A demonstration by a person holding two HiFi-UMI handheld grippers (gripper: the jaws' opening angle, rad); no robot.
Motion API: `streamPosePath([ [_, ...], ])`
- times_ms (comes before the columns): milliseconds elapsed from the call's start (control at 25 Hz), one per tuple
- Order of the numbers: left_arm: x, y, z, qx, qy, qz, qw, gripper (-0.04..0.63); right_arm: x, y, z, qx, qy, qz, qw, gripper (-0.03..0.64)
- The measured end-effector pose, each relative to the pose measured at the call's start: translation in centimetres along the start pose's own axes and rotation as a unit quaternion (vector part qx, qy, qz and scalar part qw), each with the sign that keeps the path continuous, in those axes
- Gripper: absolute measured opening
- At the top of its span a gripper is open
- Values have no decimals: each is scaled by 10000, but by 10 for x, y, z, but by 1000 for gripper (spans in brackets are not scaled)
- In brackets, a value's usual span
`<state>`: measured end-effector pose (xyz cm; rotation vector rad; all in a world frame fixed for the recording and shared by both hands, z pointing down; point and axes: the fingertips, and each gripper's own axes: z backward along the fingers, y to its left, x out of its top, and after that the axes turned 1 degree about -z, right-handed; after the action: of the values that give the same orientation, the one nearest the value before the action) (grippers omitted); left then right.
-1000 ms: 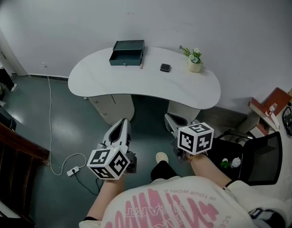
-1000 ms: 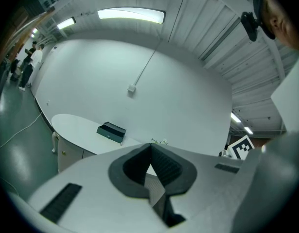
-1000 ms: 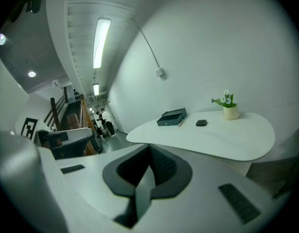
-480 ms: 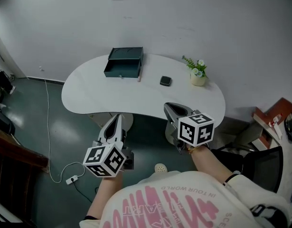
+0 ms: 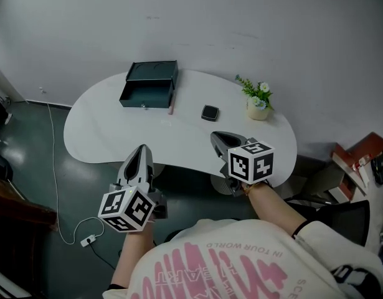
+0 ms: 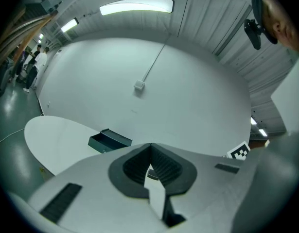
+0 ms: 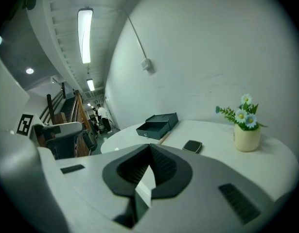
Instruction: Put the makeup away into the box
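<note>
A small black makeup compact (image 5: 210,113) (image 7: 192,146) lies in the middle of the white curved table (image 5: 110,129). The dark green box (image 5: 149,85) (image 6: 109,141) (image 7: 157,125) stands at the table's far left with its drawer open. My left gripper (image 5: 142,149) (image 6: 150,145) is shut and empty, held level just short of the table's near edge. My right gripper (image 5: 216,136) (image 7: 150,147) is also shut on nothing. It tilts slightly down over the near edge, a short way in front of the compact.
A cream pot of small flowers (image 5: 258,101) (image 7: 246,130) stands to the right of the compact. On the floor at the left lie a white cable and a power strip (image 5: 86,242). A dark chair (image 5: 340,220) stands at the right.
Both grippers have moved forward toward the table with the person. The right gripper's tip now reaches over the near edge. Both stay shut.
</note>
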<state>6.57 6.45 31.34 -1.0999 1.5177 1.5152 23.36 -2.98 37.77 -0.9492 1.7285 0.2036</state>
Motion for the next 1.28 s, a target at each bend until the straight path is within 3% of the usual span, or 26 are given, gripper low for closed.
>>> streamPosePath([
  [440, -16, 30, -58, 91, 337, 107, 9993, 2, -27, -73, -55, -476, 546, -423, 9965, 6],
  [520, -15, 39, -73, 65, 388, 130, 9991, 2, -29, -83, -66, -575, 657, -418, 9953, 80],
  [640, -12, 51, -99, -14, 512, 90, 9986, 2, -27, -97, -86, -736, 725, -508, 9933, 113],
  [800, -3, 69, -138, -144, 632, 38, 9979, 2, -20, -118, -115, -1034, 835, -651, 9890, 213],
  [1040, 11, 103, -192, -299, 827, -34, 9961, 2, -20, -141, -154, -1559, 1154, -735, 9783, 287],
  [1280, 16, 132, -235, -519, 1074, -233, 9926, 2, -31, -165, -172, -2095, 1336, -1318, 9596, 316],
])
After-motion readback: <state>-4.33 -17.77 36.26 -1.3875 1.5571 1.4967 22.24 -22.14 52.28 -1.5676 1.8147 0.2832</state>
